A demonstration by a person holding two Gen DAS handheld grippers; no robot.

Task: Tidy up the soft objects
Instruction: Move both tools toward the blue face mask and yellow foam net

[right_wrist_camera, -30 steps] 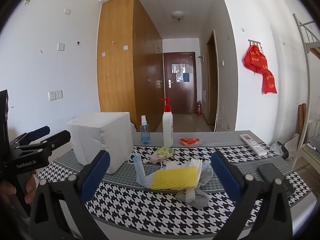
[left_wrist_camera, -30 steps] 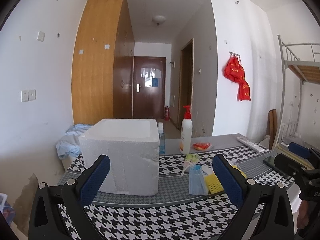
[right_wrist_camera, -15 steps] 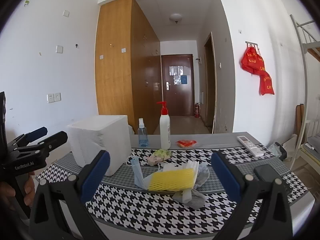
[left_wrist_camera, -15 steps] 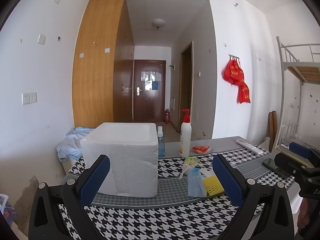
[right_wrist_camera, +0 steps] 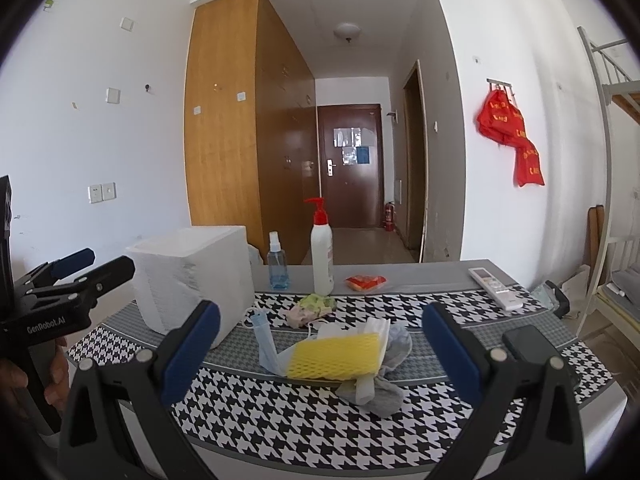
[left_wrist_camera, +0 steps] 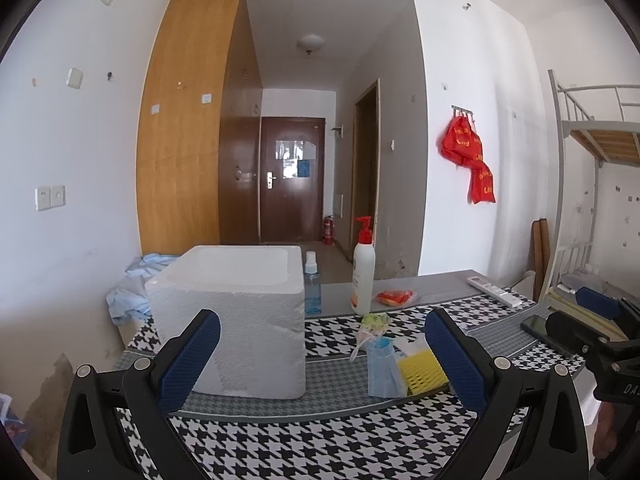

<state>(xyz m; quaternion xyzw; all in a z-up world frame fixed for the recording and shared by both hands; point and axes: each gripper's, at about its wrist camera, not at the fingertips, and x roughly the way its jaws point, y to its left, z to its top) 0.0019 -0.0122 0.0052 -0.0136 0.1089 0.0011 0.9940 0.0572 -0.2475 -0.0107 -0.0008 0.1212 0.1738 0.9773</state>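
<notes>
A pile of soft items lies mid-table: a yellow foam net [right_wrist_camera: 336,356], a blue face mask [right_wrist_camera: 266,340], a grey sock [right_wrist_camera: 394,344] and a green-pink cloth [right_wrist_camera: 310,308]. The net [left_wrist_camera: 422,370] and mask [left_wrist_camera: 382,368] also show in the left wrist view. A white foam box [left_wrist_camera: 236,316] stands open-topped at the left; it also shows in the right wrist view [right_wrist_camera: 190,292]. My left gripper [left_wrist_camera: 320,364] is open and empty, in front of the box. My right gripper [right_wrist_camera: 320,356] is open and empty, in front of the pile.
A white pump bottle [right_wrist_camera: 322,256], a blue spray bottle [right_wrist_camera: 277,264], an orange packet [right_wrist_camera: 366,281], a remote [right_wrist_camera: 496,288] and a phone [right_wrist_camera: 528,344] sit on the houndstooth table [right_wrist_camera: 280,420]. A bunk bed [left_wrist_camera: 596,184] stands at the right.
Both grippers have risen and tilted slightly, so the table sits lower in both views. Both stay open and empty; the objects have not moved.
</notes>
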